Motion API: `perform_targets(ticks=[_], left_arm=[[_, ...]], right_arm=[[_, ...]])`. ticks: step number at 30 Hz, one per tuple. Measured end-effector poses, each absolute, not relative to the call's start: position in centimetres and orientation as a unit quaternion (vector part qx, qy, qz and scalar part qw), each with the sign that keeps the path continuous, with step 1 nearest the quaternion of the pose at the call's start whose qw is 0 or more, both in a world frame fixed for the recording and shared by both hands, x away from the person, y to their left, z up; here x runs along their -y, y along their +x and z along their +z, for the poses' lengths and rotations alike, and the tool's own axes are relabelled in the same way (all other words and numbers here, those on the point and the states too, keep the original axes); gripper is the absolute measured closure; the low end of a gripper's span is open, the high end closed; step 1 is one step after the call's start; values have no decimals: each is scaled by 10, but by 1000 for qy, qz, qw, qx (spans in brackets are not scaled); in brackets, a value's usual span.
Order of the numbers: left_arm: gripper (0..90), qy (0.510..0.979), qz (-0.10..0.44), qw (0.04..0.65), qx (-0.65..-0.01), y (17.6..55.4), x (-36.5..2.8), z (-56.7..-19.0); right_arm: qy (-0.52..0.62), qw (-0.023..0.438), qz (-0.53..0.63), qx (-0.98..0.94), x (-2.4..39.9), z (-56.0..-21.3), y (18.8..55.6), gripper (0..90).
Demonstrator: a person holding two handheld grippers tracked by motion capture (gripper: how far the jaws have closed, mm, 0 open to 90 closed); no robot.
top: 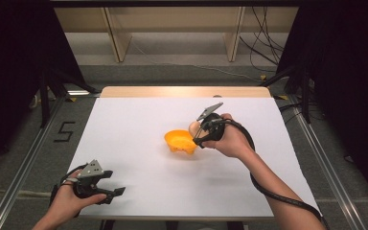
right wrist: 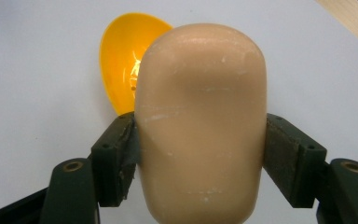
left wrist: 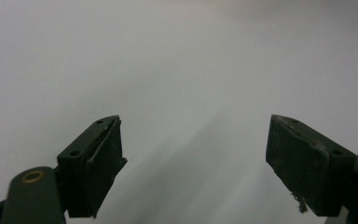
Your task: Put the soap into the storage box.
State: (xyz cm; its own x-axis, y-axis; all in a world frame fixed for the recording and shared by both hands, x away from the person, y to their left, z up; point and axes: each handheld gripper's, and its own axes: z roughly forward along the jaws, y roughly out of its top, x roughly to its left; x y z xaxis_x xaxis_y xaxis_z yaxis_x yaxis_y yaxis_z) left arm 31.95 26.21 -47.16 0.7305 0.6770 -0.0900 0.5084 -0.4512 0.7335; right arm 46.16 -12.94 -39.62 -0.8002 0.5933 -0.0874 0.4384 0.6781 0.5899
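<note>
Right gripper (top: pixel 197 134) mid-table, right of centre, jaws clamped on both sides of a tan egg-shaped object (right wrist: pixel 200 121); egg also seen as a small pale lump at the jaws (top: pixel 193 126) in high view. Held just beside and partly over the orange bowl (top: pixel 180 142); bowl rests on the sheet, open side up. In right gripper view, bowl (right wrist: pixel 121 60) behind the egg, upper left, mostly blocked by it. Touching bowl or not: cannot tell. Scuffs and pale scratches on egg surface.

Left gripper (top: pixel 116 188) at near left corner of table, held low in left hand (top: pixel 69 201), jaws spread wide, nothing between. Left gripper view: both pads over bare white sheet (left wrist: pixel 177 70), frayed bit on right pad.

Grey plates on top of both grippers. Black cable (top: pixel 273 191) trailing along right forearm.

Table (top: pixel 182 91) covered by white sheet, wood edge showing at far side. Grey floor around, metal rails (top: pixel 24 167) along both sides, a "5" mark (top: pixel 64 132) on floor at left. Black curtains left and right. Wooden frame legs (top: pixel 117 40) and loose cables (top: pixel 263 50) at back.
</note>
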Motion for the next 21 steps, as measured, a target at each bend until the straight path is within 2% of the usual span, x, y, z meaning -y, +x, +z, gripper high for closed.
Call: perform_targets(ticks=[21], left_arm=[[182, 842, 103, 391, -356, 319, -261, -472]], right_arm=[[273, 133, 279, -911, 115, -395, 468, 333]])
